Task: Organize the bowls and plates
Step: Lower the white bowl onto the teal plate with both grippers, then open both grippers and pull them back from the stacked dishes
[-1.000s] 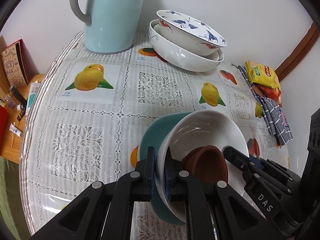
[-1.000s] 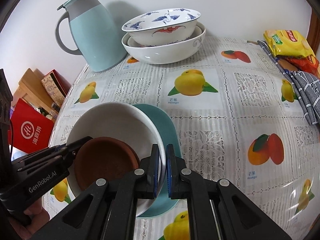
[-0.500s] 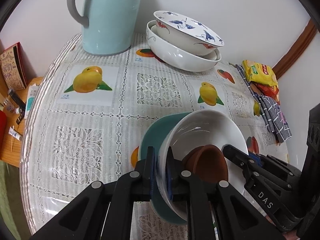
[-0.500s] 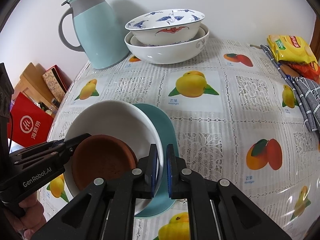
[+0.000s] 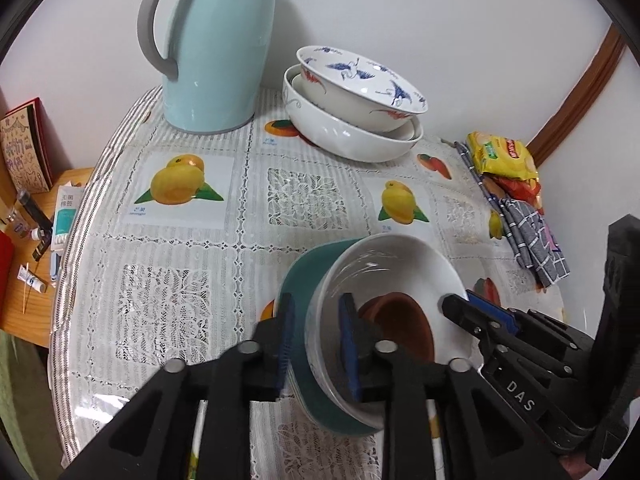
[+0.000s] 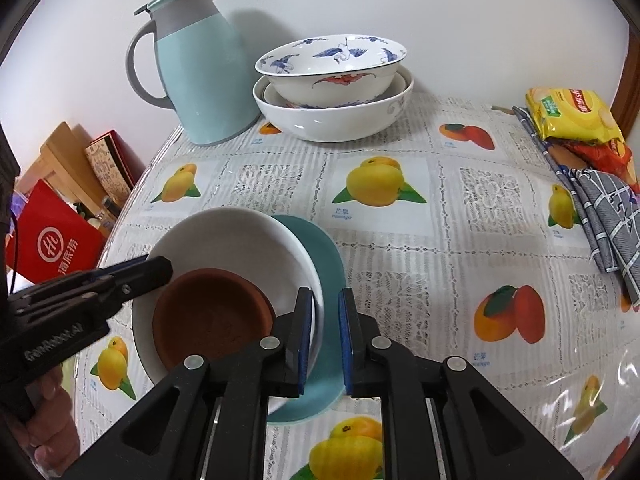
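The round white bowl (image 5: 394, 264) with the small brown clay dish (image 6: 212, 316) sits between both claws, left claw (image 5: 316, 340) and right claw (image 6: 325, 336), whose jaws have just been opening and no longer squeeze its rim.

Saucer (image 6: 212, 316) in bowl (image 6: 240, 236) on plate (image 6: 326, 264); behind, jug (image 6: 200, 76) left of stacked bowls (image 6: 332, 88).

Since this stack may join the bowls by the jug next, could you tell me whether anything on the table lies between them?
Nothing visible does: only bare tablecloth lies between the white bowl on its teal plate and the stacked bowls.
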### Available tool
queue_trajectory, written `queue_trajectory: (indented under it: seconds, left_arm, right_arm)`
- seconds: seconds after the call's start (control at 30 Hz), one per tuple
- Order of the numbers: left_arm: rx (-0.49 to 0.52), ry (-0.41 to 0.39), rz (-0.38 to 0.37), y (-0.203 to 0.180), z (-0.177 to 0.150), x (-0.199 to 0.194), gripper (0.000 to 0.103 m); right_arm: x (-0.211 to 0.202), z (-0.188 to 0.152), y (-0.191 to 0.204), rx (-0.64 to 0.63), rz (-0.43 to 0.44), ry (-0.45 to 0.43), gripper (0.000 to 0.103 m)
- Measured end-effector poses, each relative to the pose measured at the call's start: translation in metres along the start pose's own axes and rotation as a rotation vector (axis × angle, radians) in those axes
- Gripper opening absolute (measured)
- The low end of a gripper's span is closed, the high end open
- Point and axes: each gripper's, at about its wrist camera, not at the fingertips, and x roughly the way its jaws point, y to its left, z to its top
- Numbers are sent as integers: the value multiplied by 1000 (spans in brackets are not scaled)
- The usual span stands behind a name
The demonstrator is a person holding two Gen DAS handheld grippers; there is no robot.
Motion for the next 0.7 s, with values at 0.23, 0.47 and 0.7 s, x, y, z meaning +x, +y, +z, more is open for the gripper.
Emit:
queue_trajectory:
  seconds: [0.23, 0.47, 0.7]
  left_arm:
    - [38, -33, 30, -8, -11, -29, 24]
    - [80, -91, 43, -31, -31, -67, 27]
    - [122, -171, 48, -68, -59, -108, 51]
  right_arm:
    - [-19, -11, 2, 11, -14, -17, 15]
    - [-62, -35, -9, 48, -18, -73, 15]
    - [-121, -68, -28, 77, -82, -165, 38]
